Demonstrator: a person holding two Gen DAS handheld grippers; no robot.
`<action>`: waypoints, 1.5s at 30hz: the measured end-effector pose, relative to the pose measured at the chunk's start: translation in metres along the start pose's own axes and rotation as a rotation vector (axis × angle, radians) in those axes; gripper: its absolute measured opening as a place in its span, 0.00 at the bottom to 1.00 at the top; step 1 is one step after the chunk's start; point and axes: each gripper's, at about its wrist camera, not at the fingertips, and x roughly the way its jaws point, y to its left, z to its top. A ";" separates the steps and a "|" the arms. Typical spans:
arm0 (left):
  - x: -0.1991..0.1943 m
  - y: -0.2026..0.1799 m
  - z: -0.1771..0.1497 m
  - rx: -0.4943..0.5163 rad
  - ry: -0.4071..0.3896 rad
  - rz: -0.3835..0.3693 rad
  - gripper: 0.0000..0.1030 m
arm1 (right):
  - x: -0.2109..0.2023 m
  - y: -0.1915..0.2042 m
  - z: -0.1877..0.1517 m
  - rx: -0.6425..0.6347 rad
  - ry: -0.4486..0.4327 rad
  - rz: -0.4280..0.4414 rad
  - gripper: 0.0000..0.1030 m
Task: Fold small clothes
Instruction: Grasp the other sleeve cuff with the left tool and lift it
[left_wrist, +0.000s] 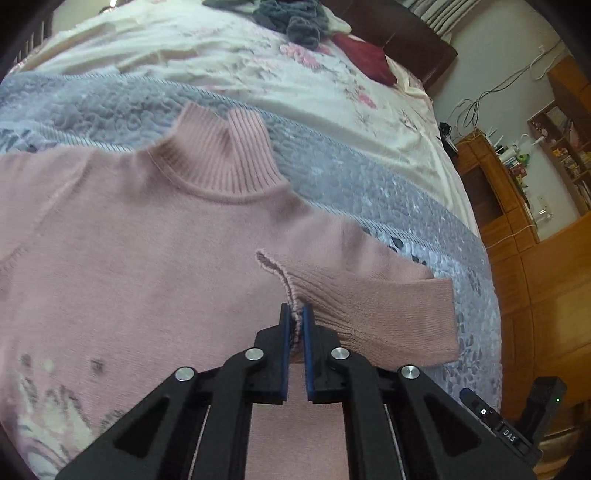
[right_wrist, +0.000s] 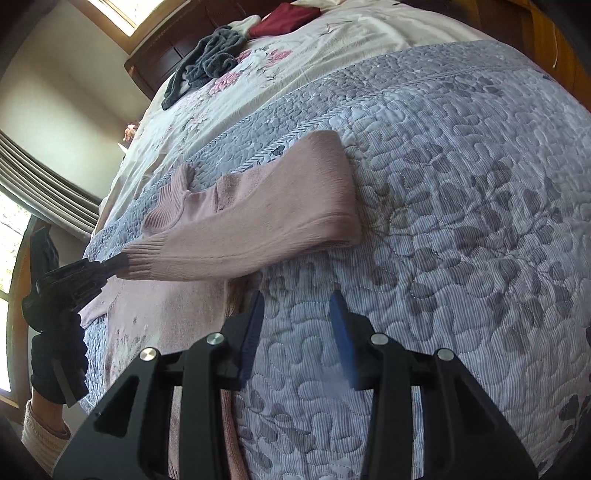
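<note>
left wrist view shows the left gripper (left_wrist: 295, 314) with its jaws closed on the ribbed cuff (left_wrist: 291, 291) of a pink knitted sweater with a high collar (left_wrist: 147, 240), which lies flat on a grey quilted blanket (left_wrist: 369, 184) on the bed; the sleeve is folded over the sweater body. right wrist view shows the right gripper (right_wrist: 297, 306) with jaws apart and empty, above the blanket, just beside the sweater.
</note>
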 end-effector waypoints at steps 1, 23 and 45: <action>-0.006 0.008 0.006 -0.004 -0.014 0.015 0.06 | 0.001 0.002 0.002 0.004 0.001 0.002 0.37; -0.030 0.186 0.044 -0.128 -0.064 0.340 0.06 | 0.118 0.053 0.043 0.065 0.204 0.027 0.33; 0.000 0.155 0.035 -0.009 0.038 0.206 0.25 | 0.131 0.133 0.041 -0.143 0.222 -0.073 0.36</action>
